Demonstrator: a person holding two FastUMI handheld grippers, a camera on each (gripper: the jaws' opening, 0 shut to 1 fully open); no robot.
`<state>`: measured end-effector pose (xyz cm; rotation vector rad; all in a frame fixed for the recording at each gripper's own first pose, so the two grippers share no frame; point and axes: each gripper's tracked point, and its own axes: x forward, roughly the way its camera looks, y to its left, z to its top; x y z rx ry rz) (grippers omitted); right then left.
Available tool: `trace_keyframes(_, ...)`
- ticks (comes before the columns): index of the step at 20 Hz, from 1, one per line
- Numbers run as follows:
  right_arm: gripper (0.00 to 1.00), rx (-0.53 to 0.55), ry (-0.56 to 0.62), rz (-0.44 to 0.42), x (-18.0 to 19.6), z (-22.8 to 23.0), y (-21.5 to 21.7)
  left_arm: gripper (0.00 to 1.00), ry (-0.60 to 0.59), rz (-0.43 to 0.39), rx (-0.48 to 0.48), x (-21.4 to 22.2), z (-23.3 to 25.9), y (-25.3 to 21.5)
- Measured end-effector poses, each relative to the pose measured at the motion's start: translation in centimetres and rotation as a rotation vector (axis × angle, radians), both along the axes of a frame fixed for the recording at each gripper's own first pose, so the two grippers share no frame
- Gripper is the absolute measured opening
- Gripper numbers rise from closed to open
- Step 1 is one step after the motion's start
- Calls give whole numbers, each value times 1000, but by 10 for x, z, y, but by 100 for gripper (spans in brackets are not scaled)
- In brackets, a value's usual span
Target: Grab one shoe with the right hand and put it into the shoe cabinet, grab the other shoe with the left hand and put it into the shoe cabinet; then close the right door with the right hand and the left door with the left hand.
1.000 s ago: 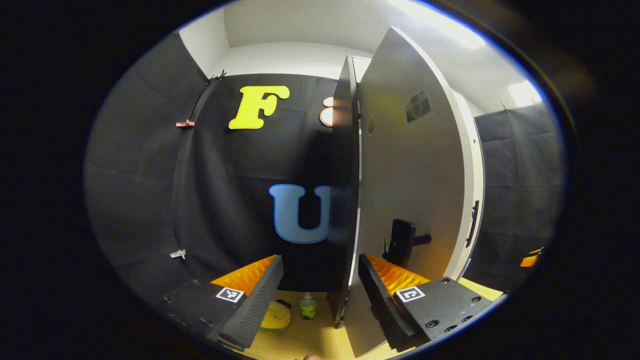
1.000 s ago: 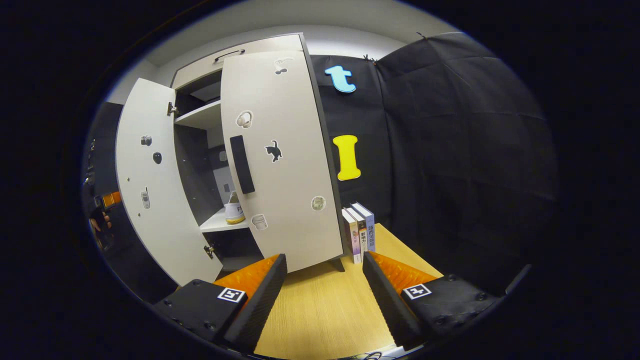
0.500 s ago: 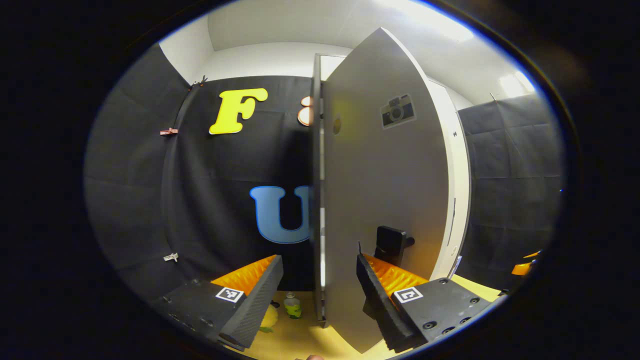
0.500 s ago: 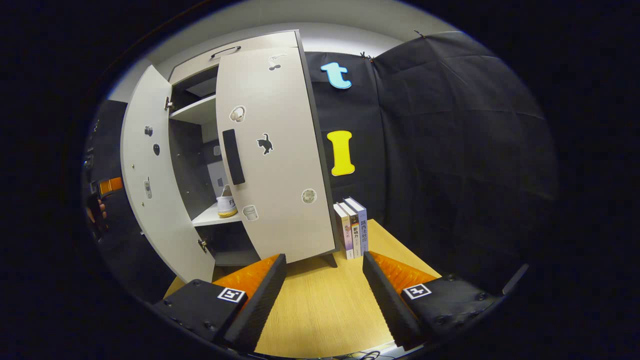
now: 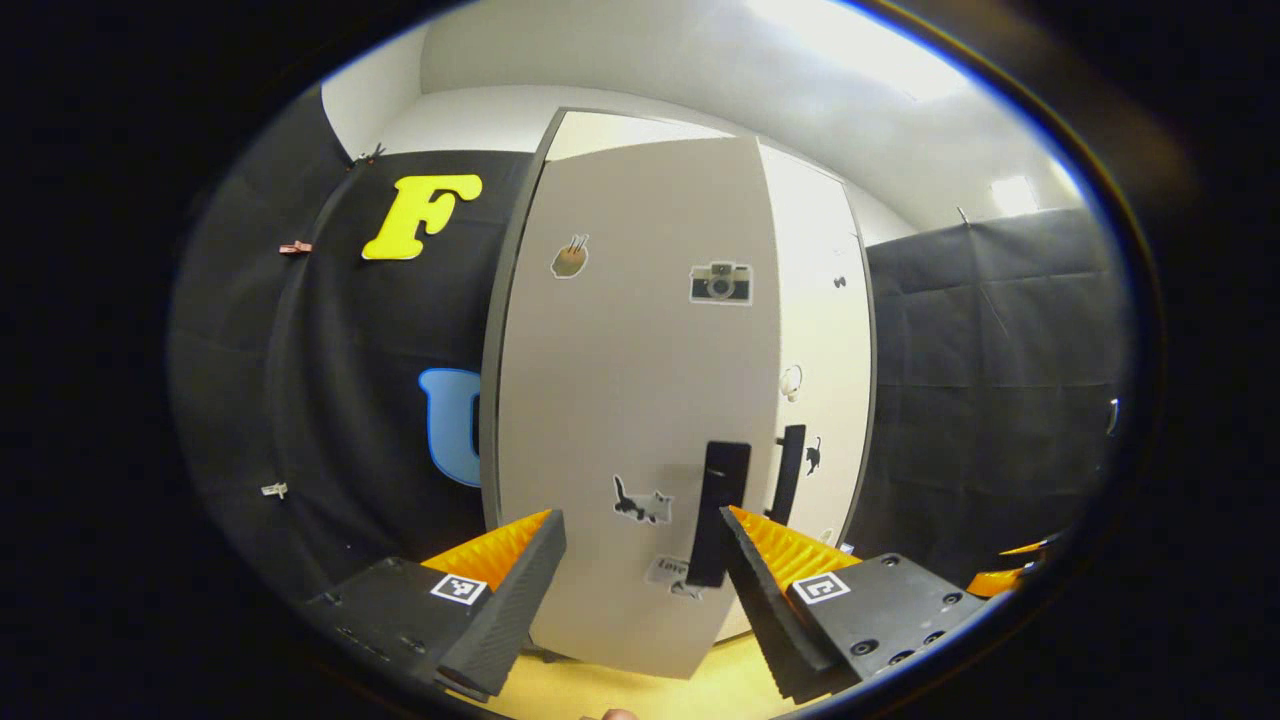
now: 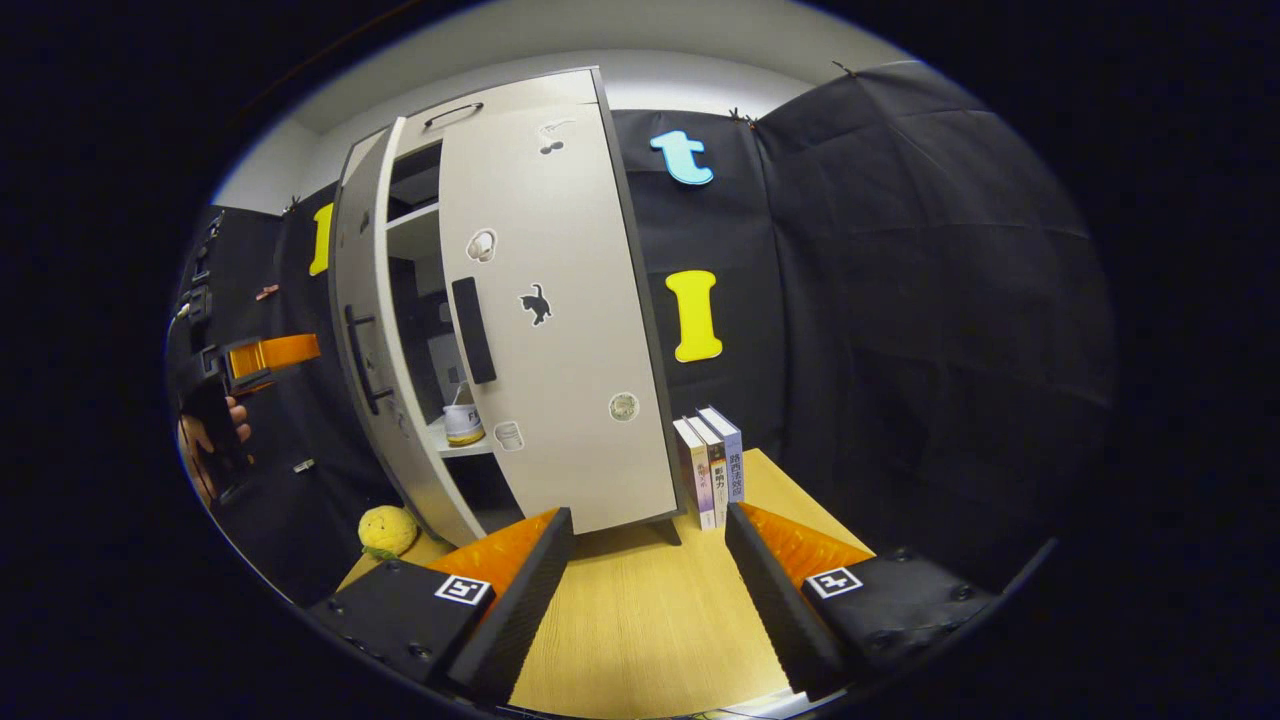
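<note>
The shoe cabinet's pale left door (image 5: 630, 400) faces me in the left gripper view, with its black handle (image 5: 718, 510) just above my right finger. My left gripper (image 5: 640, 590) is open with nothing between its fingers. In the right gripper view that left door (image 6: 372, 370) stands ajar. Through the gap a white shoe (image 6: 464, 422) rests on a shelf. The right door (image 6: 560, 330) with its black handle (image 6: 473, 330) looks close to shut. My right gripper (image 6: 645, 590) hangs open above the wooden floor. The left gripper (image 6: 262, 355), held by a hand, sits just left of the left door.
Three books (image 6: 710, 465) stand against the cabinet's right side. A yellow plush toy (image 6: 387, 530) lies on the wooden floor (image 6: 640, 620) by the left door's foot. Black cloth walls close in on both sides.
The left door has swung from wide open towards shut, and the left gripper view now faces its front instead of its edge. The right gripper has barely moved.
</note>
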<state>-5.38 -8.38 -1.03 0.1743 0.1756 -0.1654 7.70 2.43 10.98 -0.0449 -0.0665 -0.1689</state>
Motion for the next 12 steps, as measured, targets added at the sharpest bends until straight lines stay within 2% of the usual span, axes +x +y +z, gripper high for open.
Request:
trace_keyframes(6,98,-29,-49,124,11,19,-7,95,31,186,33,-75,-45,-15)
trace_keyframes(10,98,-41,-98,202,18,25,-2,95,51,231,-29,-113,-63,-27)
trace_keyframes(12,98,-57,-125,212,20,29,-3,95,40,254,-61,-129,-63,-26)
